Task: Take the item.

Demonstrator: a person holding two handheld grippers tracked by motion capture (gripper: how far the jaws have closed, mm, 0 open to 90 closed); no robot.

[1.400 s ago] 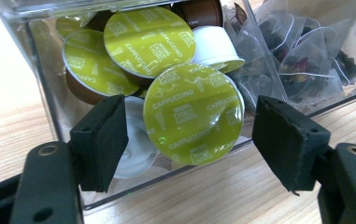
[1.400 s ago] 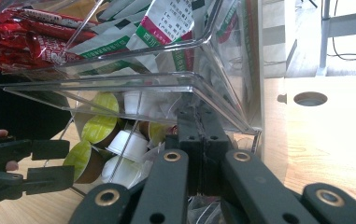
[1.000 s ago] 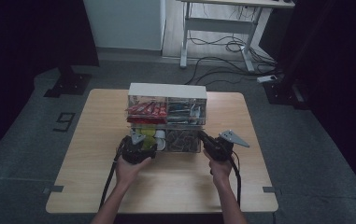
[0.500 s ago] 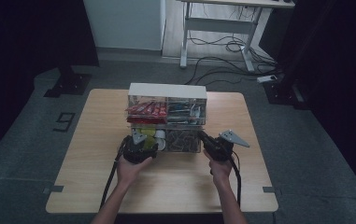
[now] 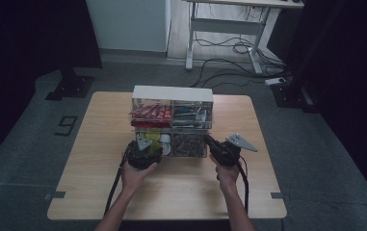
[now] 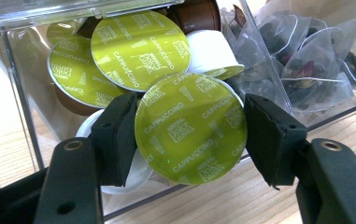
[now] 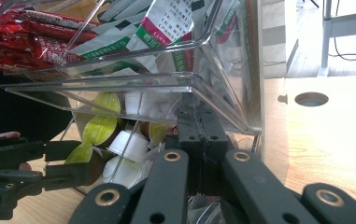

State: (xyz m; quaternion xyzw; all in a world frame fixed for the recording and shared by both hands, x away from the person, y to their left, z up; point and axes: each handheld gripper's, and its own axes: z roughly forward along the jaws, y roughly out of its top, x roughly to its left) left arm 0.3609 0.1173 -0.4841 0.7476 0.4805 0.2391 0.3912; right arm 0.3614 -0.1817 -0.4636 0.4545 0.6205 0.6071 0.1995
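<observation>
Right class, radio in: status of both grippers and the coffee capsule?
Left gripper fingers either side of green cappuccino capsule, at the clear organiser's lower-left bin. Right gripper shut, empty, at the lower-right bin. Other capsules crowd behind.

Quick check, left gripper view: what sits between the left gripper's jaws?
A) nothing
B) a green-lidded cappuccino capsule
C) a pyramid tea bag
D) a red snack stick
B: the left gripper has its two black jaws either side of a green-lidded cappuccino capsule at the mouth of the clear organiser; the tea bags lie in the next compartment.
</observation>
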